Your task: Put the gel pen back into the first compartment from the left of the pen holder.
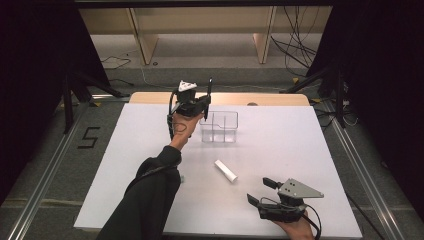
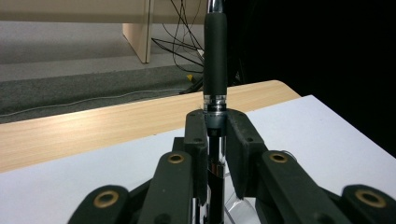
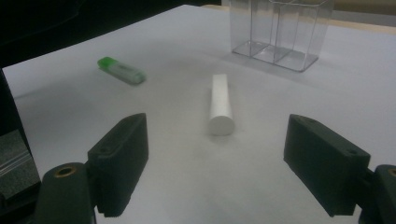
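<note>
1 pen [image 2: 215, 56] upright in left gripper [image 1: 200, 106], beside organizer [image 1: 220, 127] rim.

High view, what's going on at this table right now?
A person works with a gripper in each hand. The left gripper is shut on a black pen, held upright beside the clear organizer at the far side of the white table. The right gripper sits open near the front edge, facing a white cylinder that lies on the table. A green-capped stick lies off to one side.
</note>
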Demonstrator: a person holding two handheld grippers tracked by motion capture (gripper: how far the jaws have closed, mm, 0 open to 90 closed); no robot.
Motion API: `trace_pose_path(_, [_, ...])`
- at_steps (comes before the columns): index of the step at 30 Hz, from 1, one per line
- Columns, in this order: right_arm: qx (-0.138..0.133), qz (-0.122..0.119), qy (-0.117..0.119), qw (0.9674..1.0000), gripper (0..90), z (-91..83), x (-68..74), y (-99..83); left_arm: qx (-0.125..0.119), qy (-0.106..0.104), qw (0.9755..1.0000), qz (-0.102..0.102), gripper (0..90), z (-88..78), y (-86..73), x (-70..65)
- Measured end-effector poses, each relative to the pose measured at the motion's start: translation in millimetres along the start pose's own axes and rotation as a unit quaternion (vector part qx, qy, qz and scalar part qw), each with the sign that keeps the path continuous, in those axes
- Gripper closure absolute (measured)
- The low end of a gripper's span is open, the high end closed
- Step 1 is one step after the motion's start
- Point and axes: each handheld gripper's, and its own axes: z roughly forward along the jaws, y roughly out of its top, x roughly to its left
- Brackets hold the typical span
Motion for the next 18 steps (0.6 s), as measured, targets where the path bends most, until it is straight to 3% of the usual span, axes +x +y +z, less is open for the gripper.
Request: trace_pose_path(18, [0.0,-0.001,-0.001,1.0,23.0,-0.1,0.4,0.1,0.012,-0.004,0.9999,0.003,79.2,4.0,-16.9,-2.2])
